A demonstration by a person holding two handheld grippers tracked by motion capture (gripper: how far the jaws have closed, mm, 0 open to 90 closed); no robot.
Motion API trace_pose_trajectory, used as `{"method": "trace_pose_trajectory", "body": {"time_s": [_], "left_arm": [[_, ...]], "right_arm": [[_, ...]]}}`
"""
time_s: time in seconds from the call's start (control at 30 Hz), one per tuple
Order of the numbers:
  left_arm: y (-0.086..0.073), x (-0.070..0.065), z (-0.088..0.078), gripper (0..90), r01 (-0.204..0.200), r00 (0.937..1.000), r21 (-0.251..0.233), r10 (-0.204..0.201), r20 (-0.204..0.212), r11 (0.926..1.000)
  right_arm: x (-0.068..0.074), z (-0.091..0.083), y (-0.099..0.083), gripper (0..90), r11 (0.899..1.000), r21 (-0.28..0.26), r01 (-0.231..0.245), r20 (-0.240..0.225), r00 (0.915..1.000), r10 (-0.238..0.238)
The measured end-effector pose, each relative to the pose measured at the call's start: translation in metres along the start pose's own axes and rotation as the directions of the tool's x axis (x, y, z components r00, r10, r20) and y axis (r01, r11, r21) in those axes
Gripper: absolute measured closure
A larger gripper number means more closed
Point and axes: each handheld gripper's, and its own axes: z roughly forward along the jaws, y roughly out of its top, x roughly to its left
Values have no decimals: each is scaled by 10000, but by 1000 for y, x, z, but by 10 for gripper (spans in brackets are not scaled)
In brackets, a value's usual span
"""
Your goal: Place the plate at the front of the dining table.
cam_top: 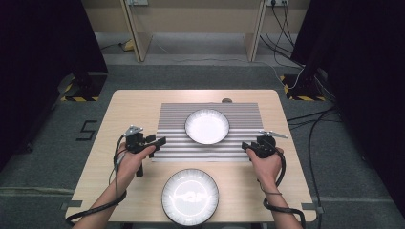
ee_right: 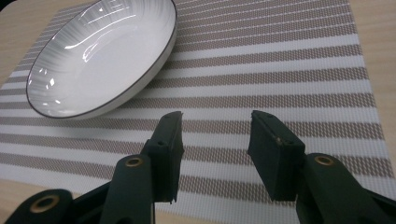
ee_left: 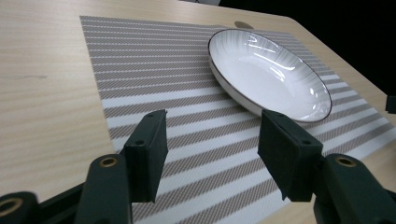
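On the bench: one striped placemat, two white plates, two tools. Plate count: one white plate on the mat, sitting toward the mat's far side; one second plate on bare wood at the near edge, off the mat.

Left tool is at the mat's left near corner, jaws spread wide with nothing between them. In the left gripper view the mat plate lies ahead and to the right of the jaws, apart from them.

Right tool is at the mat's right near corner, jaws likewise released and holding nothing. In the right gripper view the mat plate lies ahead and to the left, no contact.

Mat plate lies between the two tools, slightly beyond both. Near plate lies between the forearms.
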Motion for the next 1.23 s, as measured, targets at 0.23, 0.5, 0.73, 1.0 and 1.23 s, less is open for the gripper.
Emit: {"method": "trace_pose_trajectory", "body": {"time_s": [0.23, 0.5, 0.73, 1.0, 1.23], "left_arm": [[-22, 9, -33, 416, -70, 9997, -291, 64, -216, 9996], [-49, 14, -61, 417, -160, 9985, -437, 136, -532, 9989], [-59, 17, -82, 417, -505, 9973, -507, 476, -565, 9974], [-73, 22, -93, 415, -310, 9990, -847, 280, -361, 9959], [-83, 19, -94, 421, -204, 9995, -1046, 179, -243, 9943]], "right_arm": [[-8, -28, -25, 544, 9998, -192, 21, -51, 10000, -22], [-17, -59, -60, 545, 9990, -435, -74, -94, 9999, 70], [-26, -79, -80, 538, 9982, -604, 53, 55, 10000, -50], [-37, -89, -93, 534, 9908, -1296, -396, -26, 9992, 396], [-38, -87, -97, 529, 9838, -1669, -648, -220, 9978, 620]]}}
